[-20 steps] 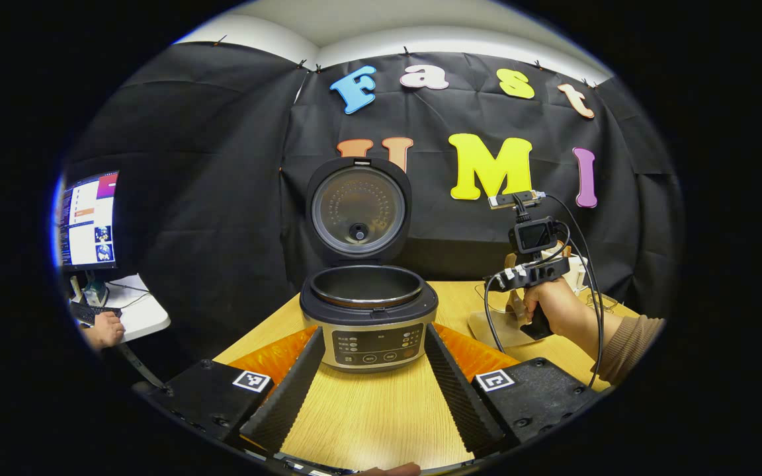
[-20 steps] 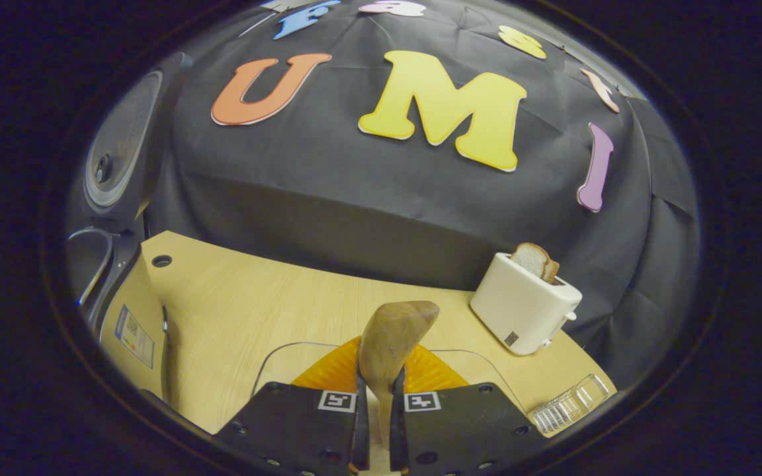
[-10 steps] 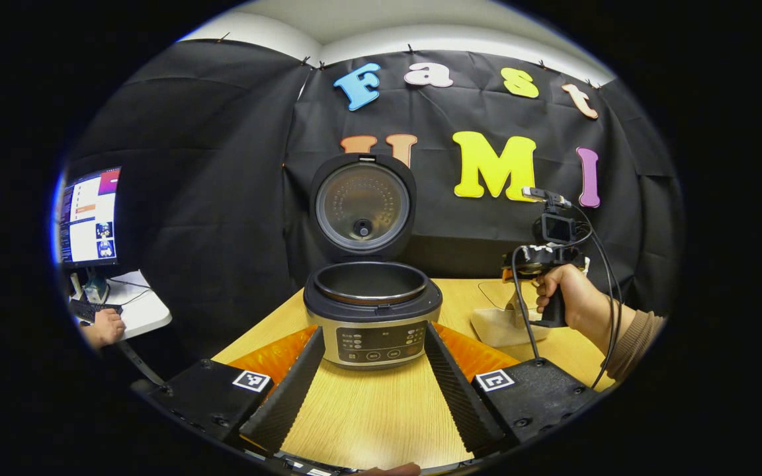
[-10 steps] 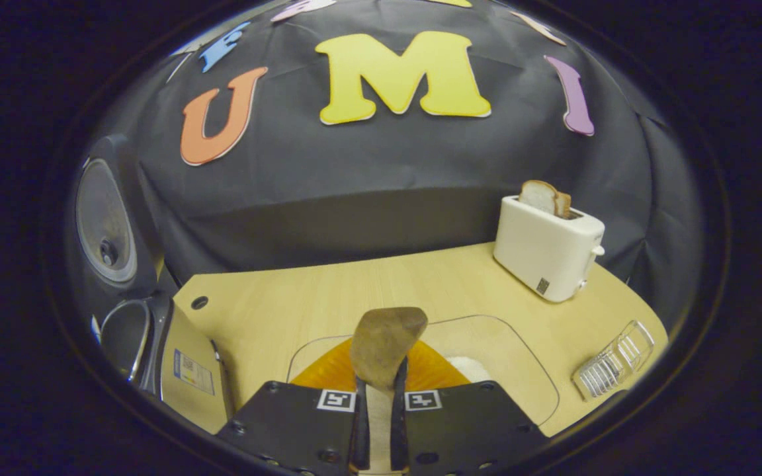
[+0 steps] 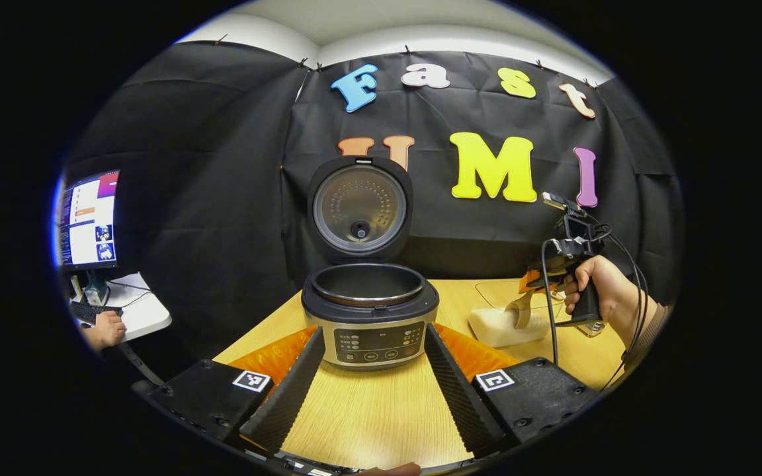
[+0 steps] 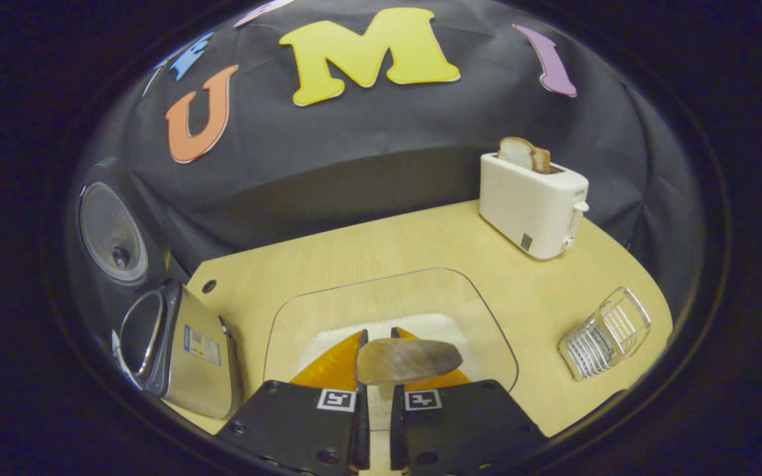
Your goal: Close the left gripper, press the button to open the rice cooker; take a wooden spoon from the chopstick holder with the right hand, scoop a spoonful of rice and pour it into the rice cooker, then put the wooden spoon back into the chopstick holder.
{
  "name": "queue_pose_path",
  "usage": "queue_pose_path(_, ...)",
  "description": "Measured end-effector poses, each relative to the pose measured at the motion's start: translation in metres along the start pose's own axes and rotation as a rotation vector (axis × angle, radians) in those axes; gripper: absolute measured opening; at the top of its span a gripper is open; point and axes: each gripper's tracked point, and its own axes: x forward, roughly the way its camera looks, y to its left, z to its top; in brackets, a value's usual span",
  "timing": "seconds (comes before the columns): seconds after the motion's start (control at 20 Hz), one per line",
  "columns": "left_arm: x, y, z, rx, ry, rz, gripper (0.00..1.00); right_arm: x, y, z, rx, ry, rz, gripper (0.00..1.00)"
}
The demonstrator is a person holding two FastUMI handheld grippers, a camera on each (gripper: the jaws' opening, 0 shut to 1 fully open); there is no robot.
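one wooden spoon (image 6: 407, 360) dipped toward rice (image 6: 381, 330).

The left gripper (image 5: 373, 387) has black finger blocks with screws, a square black-and-white marker on each, and ribbed inner faces. The right gripper (image 6: 376, 430) carries matching markers. Black cables loop from its camera mount past a brown sleeve (image 5: 645, 330).

Spoon lowered toward rice
Right gripper (image 6: 376, 423) has tipped the wooden spoon (image 6: 409, 361) down over the rice container (image 6: 394, 291).
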Motion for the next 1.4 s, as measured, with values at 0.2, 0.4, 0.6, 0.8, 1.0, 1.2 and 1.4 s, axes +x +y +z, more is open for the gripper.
queue_pose_path(0.2, 0.0, 0.0, 0.002, -0.024, -0.005, -0.003, 0.96, 0.002, -0.008, 0.0, 0.165, 0.03, 0.079, 0.12)
queue_pose_path(0.4, 0.001, 0.002, 0.0, -0.028, 0.002, -0.001, 0.96, 0.006, -0.012, 0.003, 0.267, 0.034, 0.118, 0.12)
queue_pose_path(0.6, 0.001, -0.002, 0.001, -0.032, -0.002, -0.013, 0.96, 0.009, -0.016, 0.002, 0.383, 0.06, 0.171, 0.12)
queue_pose_path(0.8, 0.002, -0.004, -0.001, -0.029, 0.0, -0.016, 0.96, 0.013, -0.031, 0.001, 0.539, 0.1, 0.208, 0.12)
queue_pose_path(1.0, 0.002, -0.005, -0.001, -0.031, 0.0, -0.017, 0.96, 0.012, -0.03, 0.0, 0.579, 0.11, 0.237, 0.12)
queue_pose_path(1.2, 0.001, -0.006, 0.001, -0.032, -0.002, -0.02, 0.96, 0.011, -0.023, 0.0, 0.667, 0.142, 0.292, 0.12)
queue_pose_path(1.4, 0.001, -0.006, 0.002, -0.033, -0.009, -0.022, 0.96, 0.012, -0.024, 0.002, 0.712, 0.146, 0.29, 0.12)
